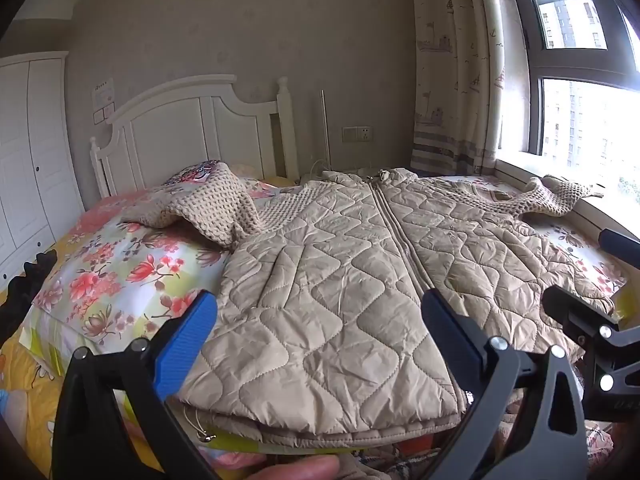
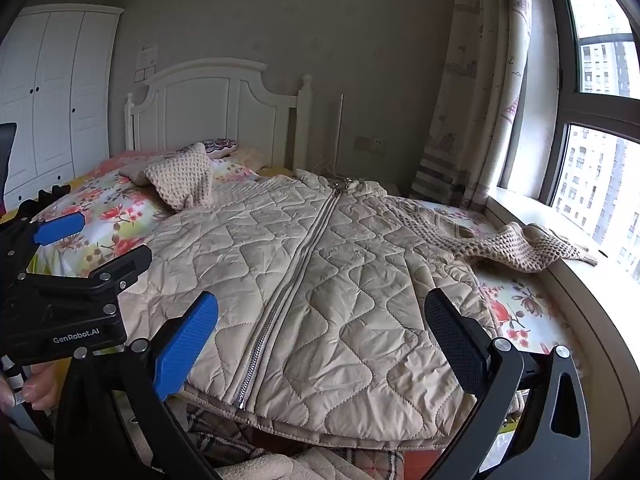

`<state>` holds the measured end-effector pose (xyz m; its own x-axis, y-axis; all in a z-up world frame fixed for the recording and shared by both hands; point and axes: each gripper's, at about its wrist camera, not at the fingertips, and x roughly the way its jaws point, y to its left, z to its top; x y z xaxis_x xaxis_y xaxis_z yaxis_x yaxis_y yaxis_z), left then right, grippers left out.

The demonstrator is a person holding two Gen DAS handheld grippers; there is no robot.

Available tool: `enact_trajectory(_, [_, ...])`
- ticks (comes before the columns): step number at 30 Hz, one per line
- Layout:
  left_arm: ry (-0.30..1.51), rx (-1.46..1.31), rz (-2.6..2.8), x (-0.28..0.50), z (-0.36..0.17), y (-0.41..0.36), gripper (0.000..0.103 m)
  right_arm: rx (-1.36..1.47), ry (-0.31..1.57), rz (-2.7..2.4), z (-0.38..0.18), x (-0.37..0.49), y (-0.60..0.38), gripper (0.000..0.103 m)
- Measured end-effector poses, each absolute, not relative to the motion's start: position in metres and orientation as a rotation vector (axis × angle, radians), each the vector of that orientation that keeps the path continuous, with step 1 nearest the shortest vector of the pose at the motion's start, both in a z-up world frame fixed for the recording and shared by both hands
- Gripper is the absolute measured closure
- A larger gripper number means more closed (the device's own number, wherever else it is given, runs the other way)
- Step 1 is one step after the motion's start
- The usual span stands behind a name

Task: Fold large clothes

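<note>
While both tools hover over the near hem, the left gripper (image 1: 320, 328) and the right gripper (image 2: 320, 336) stand with jaws spread wide, nothing between the pads. Beneath them lies the beige quilted jacket (image 1: 340, 272) — front up, zipped, spread flat on the floral bedspread (image 1: 116, 272). Knit sleeves reach outward: one toward the pillow, the other onto the window sill (image 2: 576, 280).
</note>
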<state>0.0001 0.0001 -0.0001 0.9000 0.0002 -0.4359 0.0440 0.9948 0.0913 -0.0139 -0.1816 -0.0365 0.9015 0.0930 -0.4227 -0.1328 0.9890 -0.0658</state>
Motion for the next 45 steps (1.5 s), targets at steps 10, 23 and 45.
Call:
enact_trajectory(10, [0.449, 0.101, -0.025, 0.0, -0.001, 0.002, 0.002, -0.093, 0.433, 0.117, -0.037, -0.013, -0.182, 0.004])
enact_trajectory(23, [0.45, 0.1, -0.022, -0.001, -0.001, 0.0, 0.002, -0.091, 0.444, 0.124, -0.039, -0.013, -0.181, 0.004])
enact_trajectory(45, [0.456, 0.098, -0.026, -0.007, 0.005, -0.01, 0.002, -0.089, 0.448, 0.125, -0.04, -0.012, -0.18, 0.004])
